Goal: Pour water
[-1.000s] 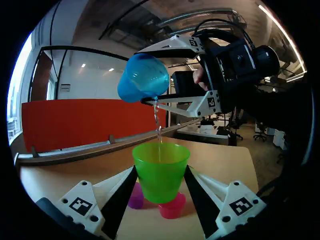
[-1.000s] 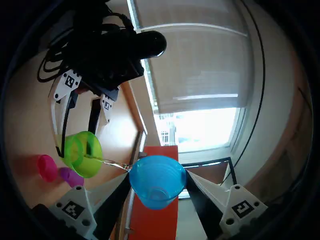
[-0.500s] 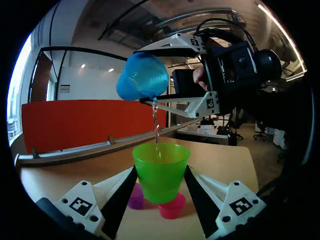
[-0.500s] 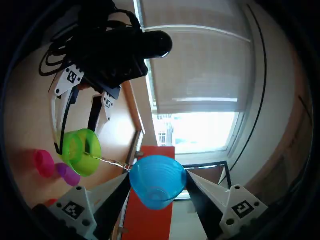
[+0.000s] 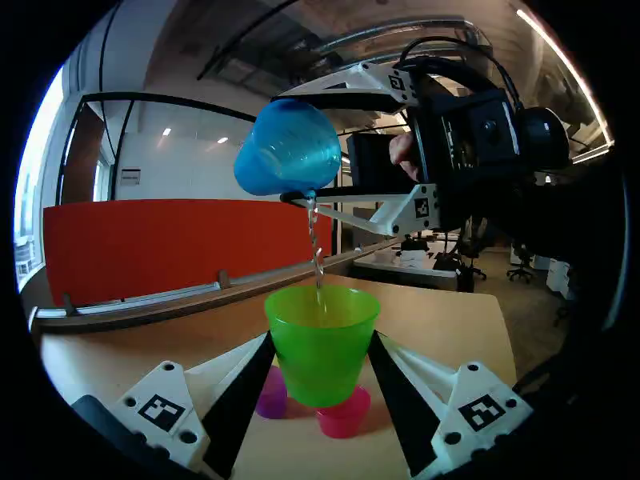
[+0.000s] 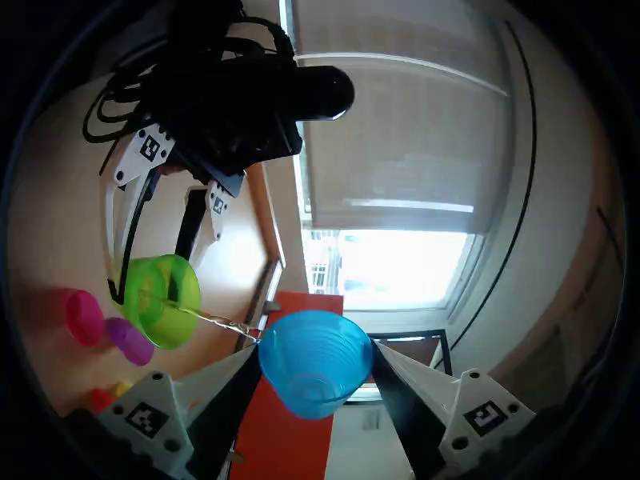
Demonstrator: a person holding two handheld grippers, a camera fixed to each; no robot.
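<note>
Left gripper view: the left gripper [image 5: 320, 346] holds the green cup [image 5: 322, 364] upright, one finger pressed against each side of its wall. The cup is raised above the table [image 5: 448, 320]. A purple cup [image 5: 272, 397] and a pink cup [image 5: 344, 416] stand on the table just behind its base. Above it, the right gripper [image 5: 280, 148] reaches in from the right with a hand [image 5: 404, 156] at its grip. Its two fingers pinch the blue cup [image 5: 286, 158], which is tipped so that the rim points down. A thin water stream [image 5: 314, 248] falls from the rim into the green cup's mouth. A red partition [image 5: 144, 240] stands behind the table.

Right gripper view: the right gripper [image 6: 316, 360] clamps the blue cup [image 6: 316, 380] between both fingers. The water stream [image 6: 224, 322] runs from its rim to the green cup [image 6: 164, 300], which the left gripper [image 6: 154, 280] pinches from both sides. The pink cup [image 6: 82, 318] and purple cup [image 6: 130, 340] sit on the table [image 6: 56, 224] beside the green cup. A bright window [image 6: 384, 268] lies beyond.
</note>
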